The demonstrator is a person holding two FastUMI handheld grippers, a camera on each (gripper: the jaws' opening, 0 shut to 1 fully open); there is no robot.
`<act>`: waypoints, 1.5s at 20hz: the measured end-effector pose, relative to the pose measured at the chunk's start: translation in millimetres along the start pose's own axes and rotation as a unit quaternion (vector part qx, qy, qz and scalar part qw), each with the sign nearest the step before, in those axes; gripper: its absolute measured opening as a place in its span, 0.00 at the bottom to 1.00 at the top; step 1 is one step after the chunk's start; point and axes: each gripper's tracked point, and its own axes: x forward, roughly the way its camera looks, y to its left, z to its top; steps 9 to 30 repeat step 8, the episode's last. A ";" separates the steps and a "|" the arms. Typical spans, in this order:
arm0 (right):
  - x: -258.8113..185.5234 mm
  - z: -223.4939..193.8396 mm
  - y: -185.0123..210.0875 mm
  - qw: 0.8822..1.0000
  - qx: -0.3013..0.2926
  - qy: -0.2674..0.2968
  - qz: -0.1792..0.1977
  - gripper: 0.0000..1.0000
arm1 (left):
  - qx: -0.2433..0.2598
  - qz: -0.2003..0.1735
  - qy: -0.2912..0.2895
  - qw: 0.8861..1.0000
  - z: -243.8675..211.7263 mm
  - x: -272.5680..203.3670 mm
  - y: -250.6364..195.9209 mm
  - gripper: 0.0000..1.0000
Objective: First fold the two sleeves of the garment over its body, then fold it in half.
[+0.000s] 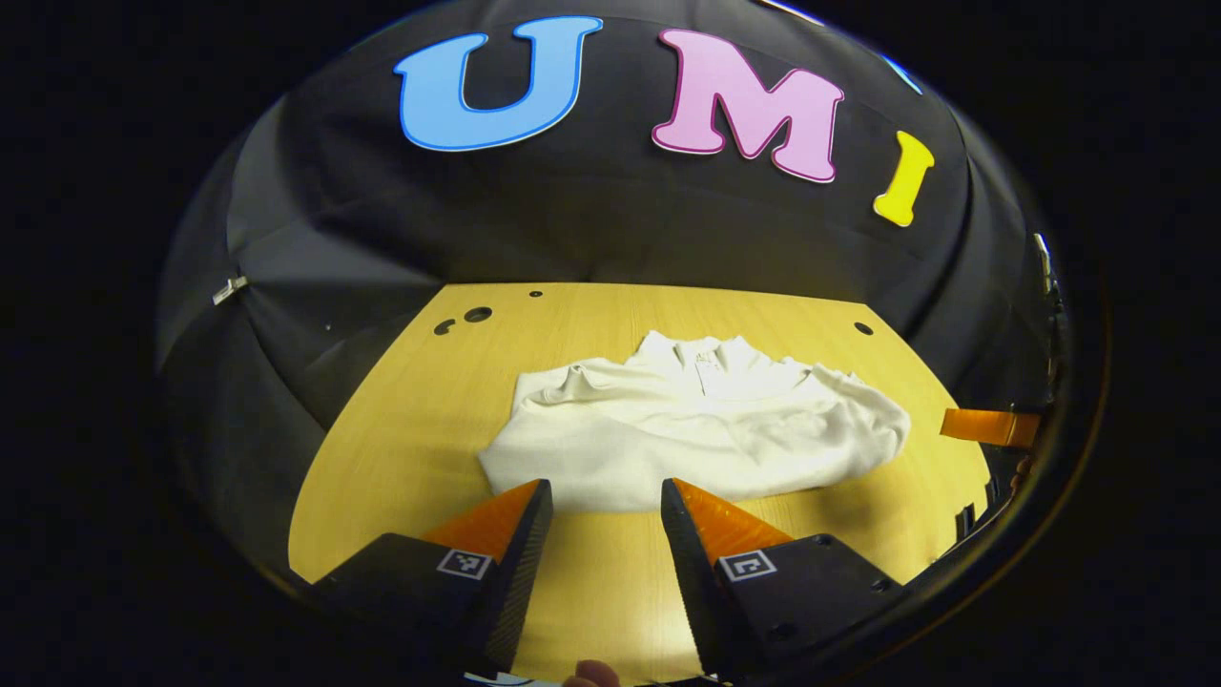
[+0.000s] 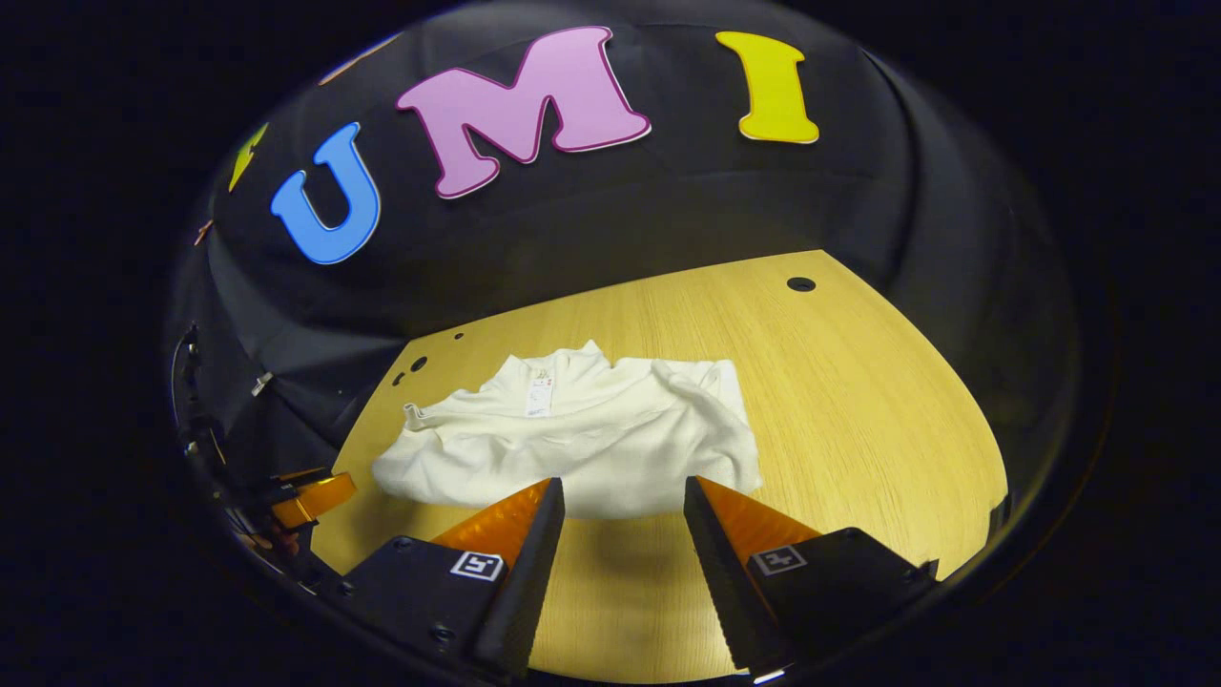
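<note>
Setting: booth with black cloth wall; pale wood worktop (image 1: 401, 448) with a few small holes toward the far edge.
Left hand-held gripper (image 1: 605, 496): nearest in the left gripper view; jaws parted wide, nothing between them; hovering just short of the garment's near hem.
Right hand-held gripper (image 2: 622, 494): jaws likewise wide apart and empty; poised at the near hem, toward the garment's right side.
Garment (image 1: 696, 434): white, mid-worktop, bunched; sleeves seemingly already drawn in over the body, though too rumpled to be sure.
Orientation: collar (image 2: 553, 367) with its small label pointing toward the far wall, hem toward the grippers; long axis now running side to side across the worktop.
Step in hand, judged: half fold, hem up to collar.
Doing it well: pinch both near hem corners evenly, catch all layers, lift low, carry away in step, lay edges flush at the collar.
</note>
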 end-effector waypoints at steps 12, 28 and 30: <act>-10.9 -26.1 18.9 0.999 -0.034 0.015 0.011 0.78 | -0.003 -0.020 0.016 1.000 -27.5 -16.4 -5.1 0.74; -10.9 -26.1 18.9 0.999 -0.034 0.015 0.011 0.78 | -0.003 -0.020 0.016 1.000 -27.5 -16.4 -5.1 0.74; -10.9 -26.1 18.9 0.999 -0.034 0.015 0.011 0.78 | -0.003 -0.020 0.016 1.000 -27.5 -16.4 -5.1 0.74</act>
